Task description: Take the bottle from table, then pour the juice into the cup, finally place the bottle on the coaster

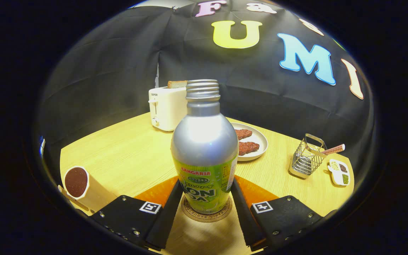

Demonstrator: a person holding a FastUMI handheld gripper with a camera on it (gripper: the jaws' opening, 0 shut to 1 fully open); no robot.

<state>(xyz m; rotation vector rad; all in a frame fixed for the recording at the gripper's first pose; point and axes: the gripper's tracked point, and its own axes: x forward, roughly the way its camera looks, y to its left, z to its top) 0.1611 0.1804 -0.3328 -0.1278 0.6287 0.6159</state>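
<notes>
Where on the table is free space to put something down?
Bare wood lies between the cup, the toaster and the bottle. Beside the plate and wire rack it is crowded. The gripper fingers flank the bottle on its coaster.

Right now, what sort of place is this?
Likely a mock breakfast table in a booth: toaster with bread, plate of dark slices, cup. The tool flanks the bottle on its coaster.
</notes>
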